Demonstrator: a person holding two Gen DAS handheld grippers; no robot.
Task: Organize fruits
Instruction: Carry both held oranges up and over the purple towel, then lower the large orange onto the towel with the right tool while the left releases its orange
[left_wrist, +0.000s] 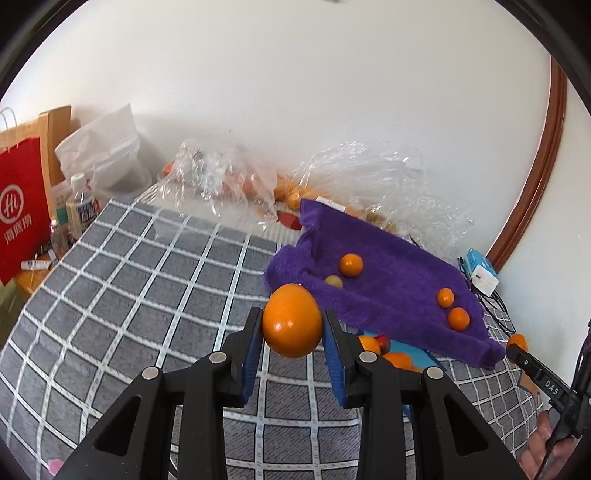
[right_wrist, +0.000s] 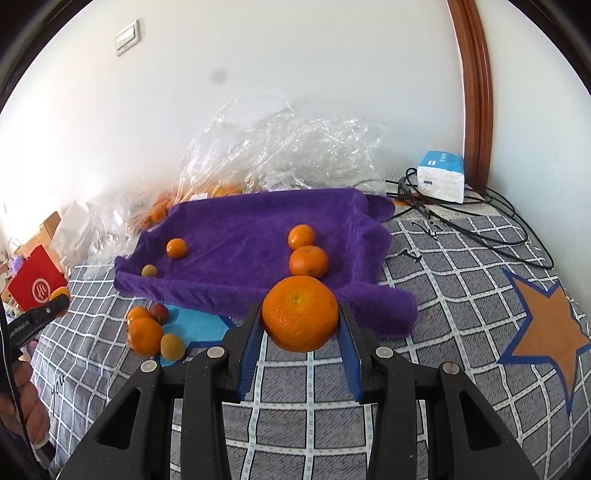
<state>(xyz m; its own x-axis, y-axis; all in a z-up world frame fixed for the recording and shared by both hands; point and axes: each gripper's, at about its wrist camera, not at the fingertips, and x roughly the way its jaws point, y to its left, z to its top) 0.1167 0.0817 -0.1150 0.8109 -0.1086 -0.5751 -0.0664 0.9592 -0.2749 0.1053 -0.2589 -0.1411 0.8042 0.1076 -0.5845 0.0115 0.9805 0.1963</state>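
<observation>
My left gripper (left_wrist: 291, 332) is shut on a smooth orange fruit (left_wrist: 291, 321), held above the checked bed cover just left of the purple towel (left_wrist: 399, 288). My right gripper (right_wrist: 301, 325) is shut on a larger dimpled orange (right_wrist: 300, 314), in front of the purple towel (right_wrist: 258, 236). On the towel lie two oranges (right_wrist: 308, 260) at the right, one small orange (right_wrist: 176, 247) and a small yellow-green fruit (right_wrist: 149, 270) at the left. Several loose fruits (right_wrist: 146, 334) lie on the cover by a blue sheet (right_wrist: 195, 325).
Clear plastic bags (right_wrist: 280, 155) with more oranges lie behind the towel against the wall. A white-blue box (right_wrist: 441, 175) and black cables (right_wrist: 480, 225) are at the far right. A red paper bag (left_wrist: 22, 210) and bottles (left_wrist: 79, 206) stand at the far left.
</observation>
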